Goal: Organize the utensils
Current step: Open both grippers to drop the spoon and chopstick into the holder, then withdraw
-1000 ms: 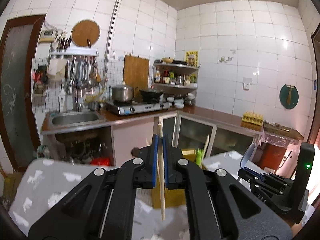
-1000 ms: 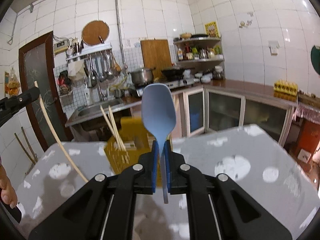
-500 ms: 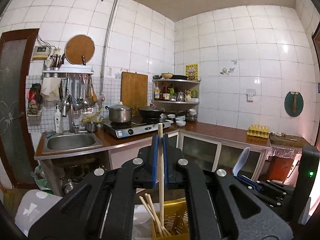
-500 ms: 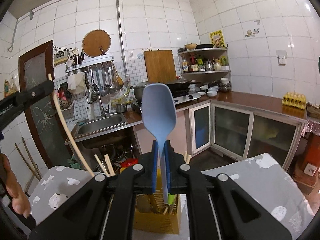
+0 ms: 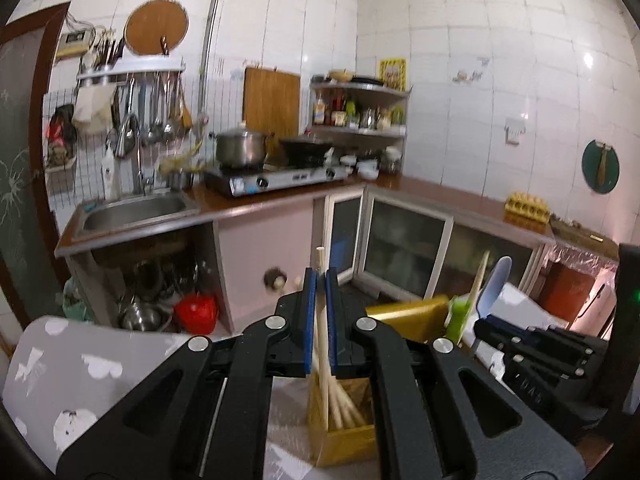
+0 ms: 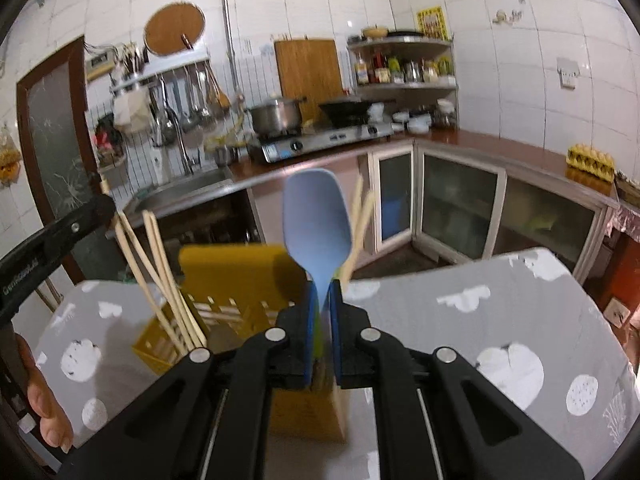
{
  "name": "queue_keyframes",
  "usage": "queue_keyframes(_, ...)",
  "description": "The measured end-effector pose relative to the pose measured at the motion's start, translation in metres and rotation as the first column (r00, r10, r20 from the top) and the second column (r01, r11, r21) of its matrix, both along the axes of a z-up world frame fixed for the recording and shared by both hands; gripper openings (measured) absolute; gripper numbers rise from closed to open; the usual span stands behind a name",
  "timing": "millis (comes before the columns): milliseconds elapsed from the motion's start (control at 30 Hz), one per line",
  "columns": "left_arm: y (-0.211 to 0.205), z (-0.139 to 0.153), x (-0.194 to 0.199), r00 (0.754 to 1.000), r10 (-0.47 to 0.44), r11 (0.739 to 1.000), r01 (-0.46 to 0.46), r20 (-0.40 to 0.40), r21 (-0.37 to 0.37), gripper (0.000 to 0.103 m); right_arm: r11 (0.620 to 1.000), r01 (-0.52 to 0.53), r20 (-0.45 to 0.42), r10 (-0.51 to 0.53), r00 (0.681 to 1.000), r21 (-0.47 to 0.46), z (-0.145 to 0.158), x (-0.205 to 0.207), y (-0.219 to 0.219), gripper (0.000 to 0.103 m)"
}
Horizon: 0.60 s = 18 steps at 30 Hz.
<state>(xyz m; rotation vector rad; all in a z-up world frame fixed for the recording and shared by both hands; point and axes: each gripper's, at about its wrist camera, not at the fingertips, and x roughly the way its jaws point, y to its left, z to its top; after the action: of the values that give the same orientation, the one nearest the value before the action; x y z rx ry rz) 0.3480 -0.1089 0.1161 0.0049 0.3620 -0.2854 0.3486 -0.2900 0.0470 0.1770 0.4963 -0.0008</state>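
Note:
My left gripper [image 5: 319, 280] is shut on a wooden chopstick [image 5: 322, 316]; its lower end reaches into the near compartment of the yellow utensil holder [image 5: 344, 436], beside other chopsticks. My right gripper [image 6: 320, 292] is shut on the handle of a light blue spoon [image 6: 317, 220], bowl upward, over the right end of the yellow holder [image 6: 236, 268]. The spoon [image 5: 494, 286] and right gripper [image 5: 532, 344] also show at the right in the left wrist view. The left gripper's finger [image 6: 52, 240] and chopsticks [image 6: 160, 272] in the holder's left compartment show in the right wrist view.
The holder stands on a grey table with white patches [image 6: 480, 320]. A green utensil [image 5: 458, 314] and another wooden stick [image 5: 478, 280] stand in the holder. Behind are a sink [image 5: 132, 210], a stove with pots [image 5: 272, 176] and cabinets [image 5: 404, 252].
Both grippers have come down toward the yellow holder. The chopstick's lower end now sits in the holder, and the blue spoon has dropped low over its right end.

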Motion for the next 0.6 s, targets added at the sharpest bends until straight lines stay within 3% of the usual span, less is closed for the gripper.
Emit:
queue_keyframes(33,0.004,-0.001,-0.001,1.0,0.012,1.0,-0.012,-0.018,0.002,0.01,1.0,0.008,-0.02,-0.008,1.0,-0.003,-0.002,0.0,-0.002,0.014)
queue_keyframes(67,0.006,-0.002,-0.002,1.0,0.018,1.0,-0.018,-0.026,0.0,0.025,1.0,0.021,-0.031,-0.021,0.999,-0.005,-0.002,-0.003,-0.004,0.024)
queue_keyframes(100,0.011,-0.001,-0.005,0.999,0.028,1.0,-0.028,-0.031,-0.006,0.034,0.999,0.032,-0.035,-0.032,0.999,-0.003,-0.002,-0.007,-0.008,0.052)
queue_keyframes(133,0.018,0.001,-0.012,0.999,0.043,0.999,-0.044,-0.026,-0.015,0.05,0.999,0.039,-0.033,-0.039,0.999,0.001,-0.002,-0.011,-0.011,0.064)
queue_keyframes(167,0.025,0.005,-0.02,0.998,0.057,0.998,-0.057,-0.011,-0.022,0.059,0.999,0.046,-0.028,-0.046,0.999,0.001,0.001,-0.018,-0.014,0.064)
queue_keyframes(300,0.046,0.016,-0.056,0.997,0.077,0.997,-0.077,0.004,-0.007,0.077,0.998,0.056,-0.021,-0.056,0.998,-0.002,0.01,-0.049,-0.019,0.064)
queue_keyframes(367,0.056,0.02,-0.076,0.996,0.086,0.996,-0.086,0.023,-0.014,0.094,0.998,0.061,-0.001,-0.061,0.998,-0.018,0.015,-0.077,-0.017,0.07)
queue_keyframes(400,0.064,0.021,-0.092,0.995,0.094,0.995,-0.093,0.037,-0.022,0.098,0.998,0.065,0.008,-0.064,0.998,-0.025,0.016,-0.087,-0.017,0.074)
queue_keyframes(533,0.082,0.015,-0.138,0.995,0.09,0.995,-0.088,0.035,-0.048,0.098,0.995,0.063,0.089,-0.056,0.994,-0.078,0.019,-0.152,0.003,0.09)
queue_keyframes(600,0.091,0.005,-0.166,0.996,0.08,0.995,-0.078,0.034,-0.056,0.098,0.994,0.057,0.117,-0.047,0.992,-0.088,0.019,-0.178,0.011,0.092)
